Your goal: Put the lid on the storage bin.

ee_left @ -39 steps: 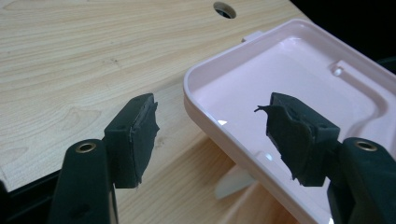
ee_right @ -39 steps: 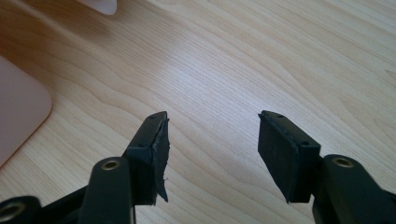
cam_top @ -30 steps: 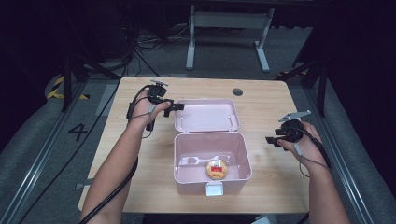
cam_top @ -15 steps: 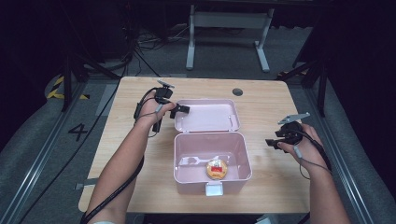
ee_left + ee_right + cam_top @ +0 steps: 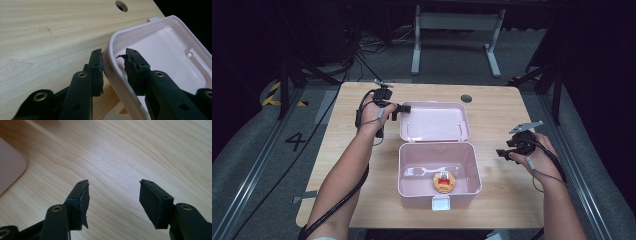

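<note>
A pink plastic box (image 5: pixel 417 200) stands open at the table's middle. Its lid (image 5: pixel 434 122) lies flat behind it, inside up. A round orange and red item (image 5: pixel 443 181) and a white spoon (image 5: pixel 424 171) lie in the box. My left gripper (image 5: pixel 404 107) is at the lid's left rim. In the left gripper view the gripper (image 5: pixel 113 56) is open and straddles the lid (image 5: pixel 160 47): one pad touches the rim's outside, the other stands just inside it. My right gripper (image 5: pixel 502 152) rests open right of the box, and in its own view the gripper (image 5: pixel 113 190) has bare wood between the jaws.
A white latch (image 5: pixel 441 202) sticks out from the box's front wall. A round cable hole (image 5: pixel 466 98) sits near the table's far edge, and in the left gripper view the hole (image 5: pixel 121 5) lies beyond the lid. The box's corner (image 5: pixel 10 167) shows left of the right jaws.
My left gripper has moved right and a little away from me, until its jaws reached around the lid's left rim. The right gripper has stayed in place.
</note>
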`<state>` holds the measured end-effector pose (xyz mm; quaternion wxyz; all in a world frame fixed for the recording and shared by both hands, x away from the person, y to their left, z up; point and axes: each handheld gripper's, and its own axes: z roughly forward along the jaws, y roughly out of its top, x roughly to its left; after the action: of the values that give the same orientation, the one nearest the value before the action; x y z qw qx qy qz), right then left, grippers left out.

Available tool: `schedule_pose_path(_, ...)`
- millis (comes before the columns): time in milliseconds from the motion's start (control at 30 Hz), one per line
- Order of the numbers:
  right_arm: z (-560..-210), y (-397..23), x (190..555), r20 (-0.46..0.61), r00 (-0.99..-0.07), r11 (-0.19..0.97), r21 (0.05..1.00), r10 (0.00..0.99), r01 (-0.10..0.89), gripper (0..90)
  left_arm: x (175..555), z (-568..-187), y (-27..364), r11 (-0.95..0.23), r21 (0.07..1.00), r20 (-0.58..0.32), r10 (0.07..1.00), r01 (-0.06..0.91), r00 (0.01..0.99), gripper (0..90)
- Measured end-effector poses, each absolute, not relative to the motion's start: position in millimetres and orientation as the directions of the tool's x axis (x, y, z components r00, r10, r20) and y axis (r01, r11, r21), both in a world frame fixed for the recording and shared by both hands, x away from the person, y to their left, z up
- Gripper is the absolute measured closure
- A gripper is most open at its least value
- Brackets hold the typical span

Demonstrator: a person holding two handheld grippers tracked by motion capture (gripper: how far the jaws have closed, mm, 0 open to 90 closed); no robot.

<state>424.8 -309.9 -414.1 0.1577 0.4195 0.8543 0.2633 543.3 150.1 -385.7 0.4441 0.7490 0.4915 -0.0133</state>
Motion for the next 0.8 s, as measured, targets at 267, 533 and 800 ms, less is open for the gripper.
schedule_pose_path(267, -414.4, -308.9, 425.0, -0.049, -0.603, 0.514, 0.579, 0.796, 0.632, 41.9, 537.3, -368.4, 147.8, -0.144, 0.701, -0.392, 0.74, 0.698, 0.546, 70.5)
schedule_pose_path(533, -413.0, -306.7, 425.5, -0.054, -0.605, 0.517, 0.583, 0.795, 0.627, 41.9, 530.1, -354.6, 146.9, -0.154, 0.748, -0.341, 0.745, 0.646, 0.573, 71.2)
schedule_pose_path(800, -406.2, -300.1, 424.3, -0.058, -0.616, 0.523, 0.593, 0.786, 0.612, 43.5, 521.0, -339.8, 145.8, -0.171, 0.789, -0.288, 0.745, 0.59, 0.601, 72.1)
